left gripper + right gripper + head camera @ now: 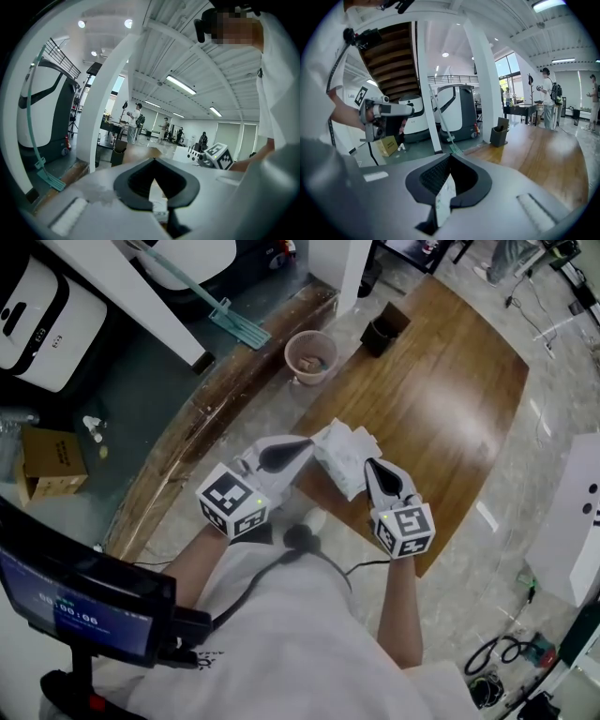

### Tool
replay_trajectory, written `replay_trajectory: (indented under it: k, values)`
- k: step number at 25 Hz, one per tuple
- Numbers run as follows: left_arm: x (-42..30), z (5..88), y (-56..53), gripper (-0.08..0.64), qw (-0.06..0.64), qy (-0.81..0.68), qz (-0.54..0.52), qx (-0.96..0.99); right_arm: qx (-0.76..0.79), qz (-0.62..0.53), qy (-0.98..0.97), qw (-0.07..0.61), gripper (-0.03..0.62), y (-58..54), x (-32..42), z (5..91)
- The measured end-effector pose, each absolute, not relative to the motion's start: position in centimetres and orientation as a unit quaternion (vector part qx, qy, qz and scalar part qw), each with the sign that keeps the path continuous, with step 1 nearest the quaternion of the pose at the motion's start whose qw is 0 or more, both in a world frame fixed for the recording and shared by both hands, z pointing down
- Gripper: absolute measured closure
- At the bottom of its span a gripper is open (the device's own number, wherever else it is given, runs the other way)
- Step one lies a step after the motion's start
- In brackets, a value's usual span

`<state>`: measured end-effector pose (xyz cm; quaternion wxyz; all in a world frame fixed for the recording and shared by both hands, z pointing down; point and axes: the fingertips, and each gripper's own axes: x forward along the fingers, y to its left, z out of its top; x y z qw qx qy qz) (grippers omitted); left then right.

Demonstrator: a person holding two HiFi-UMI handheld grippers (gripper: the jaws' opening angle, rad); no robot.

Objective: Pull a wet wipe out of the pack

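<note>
Grippers, two, hand-held, raised side by side in front of your white shirt (281, 643).

Item 1. Your left gripper (309, 445) (153, 161): pale grey shell, dark jaw pads, black-and-white marker cube at its rear. In the left gripper view its jaws are clenched on a narrow white strip of the white, crumpled, soft wet-wipe pack (345, 457) (158, 204). Some print shows low on that strip.

Item 2. Your right gripper (370, 465) (450, 161): same build, with its marker cube nearest your wrist. In the right gripper view its jaws are clamped on a flat white edge of the wet-wipe pack (445, 194), which stands upright between the pads.

Item 3. Wet-wipe pack: held in the air between the two grippers and touching both. The left gripper has its left side and the right gripper its right side. You cannot tell whether either pair of jaws has a wipe rather than the wrapper.

Surroundings, head view:
- brown wooden floor panel (450, 381), lying directly below the pack
- pink round plastic bucket (311, 355), at the panel's far edge
- small dark square bin (384, 331), near the bucket on the wood
- brown cardboard box (47, 463), on the dark floor at your left
- teal long-handled floor squeegee (225, 313), lying beyond the bucket
- dark display screen (75, 601), at lower left, close to you

Left gripper view, background: standing people (136, 119), far off in a bright hall.
</note>
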<state>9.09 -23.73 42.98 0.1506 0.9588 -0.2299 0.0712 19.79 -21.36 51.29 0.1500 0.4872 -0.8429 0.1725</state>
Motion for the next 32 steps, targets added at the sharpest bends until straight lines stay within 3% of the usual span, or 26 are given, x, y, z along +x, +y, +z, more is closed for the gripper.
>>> replay_trajectory:
  k: [9, 12, 15, 32]
  values:
    - [11.3, 46.3, -23.3, 0.558, 0.144, -0.223, 0.107, 0.958, 0.457, 0.199, -0.84, 0.216, 0.583, -21.7, 19.3, 57.3]
    - [12.0, 47.6, -22.8, 0.558, 0.149, -0.218, 0.119, 0.957, 0.441, 0.216, -0.839, 0.233, 0.538, -21.6, 18.2, 59.2]
    - [12.4, 48.7, -22.5, 0.558, 0.158, -0.215, 0.13, 0.955, 0.434, 0.222, -0.838, 0.246, 0.537, -21.8, 17.3, 60.3]
    - [12.3, 51.6, -23.2, 0.557, 0.171, -0.214, 0.157, 0.949, 0.434, 0.273, -0.818, 0.262, 0.506, -23.8, 15.9, 63.8]
